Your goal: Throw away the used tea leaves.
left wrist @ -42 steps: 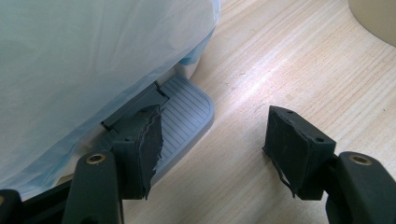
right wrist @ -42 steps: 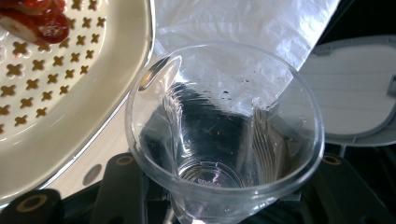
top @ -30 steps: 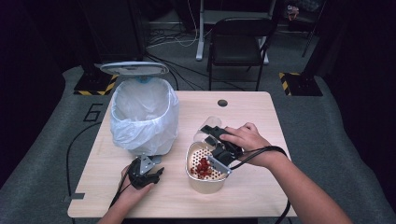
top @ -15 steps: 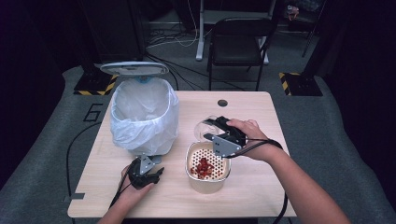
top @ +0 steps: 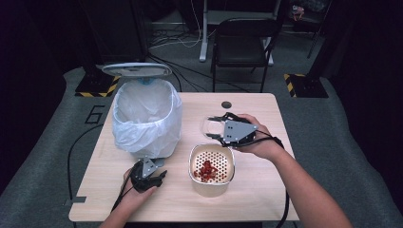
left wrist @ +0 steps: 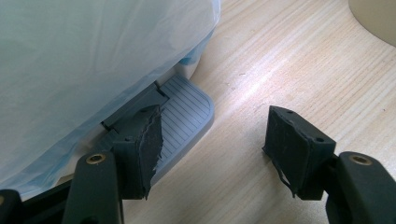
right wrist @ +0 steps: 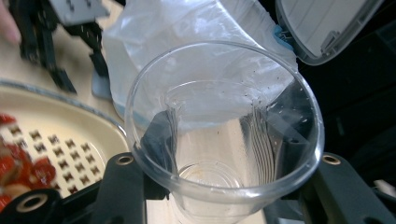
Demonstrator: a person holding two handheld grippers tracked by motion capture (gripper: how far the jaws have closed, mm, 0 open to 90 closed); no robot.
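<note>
My right gripper [top: 217,129] [right wrist: 224,140] is shut on a clear plastic cup [top: 209,124] [right wrist: 224,93], which lies on its side just beyond a cream colander bowl [top: 194,164] [right wrist: 70,135]. Red food pieces [top: 206,169] [right wrist: 28,170] sit in the bowl. The cup looks empty. My left gripper [top: 152,173] [left wrist: 212,126] stays low near the table's front left, open with nothing between its jaws. Its left jaw is over the grey pedal [left wrist: 187,107] of a bin [top: 147,118] lined with a white bag [left wrist: 93,46] [right wrist: 187,28]. The bin's lid [top: 136,70] [right wrist: 327,23] stands open.
A small dark round spot [top: 226,104] marks the table's far edge. A black chair [top: 240,45] stands beyond the table, with cables on the floor. Bare wood [top: 256,190] lies to the right of the bowl.
My right gripper has carried the cup up and away from the bowl's rim toward the far side. The left gripper has stayed put.
</note>
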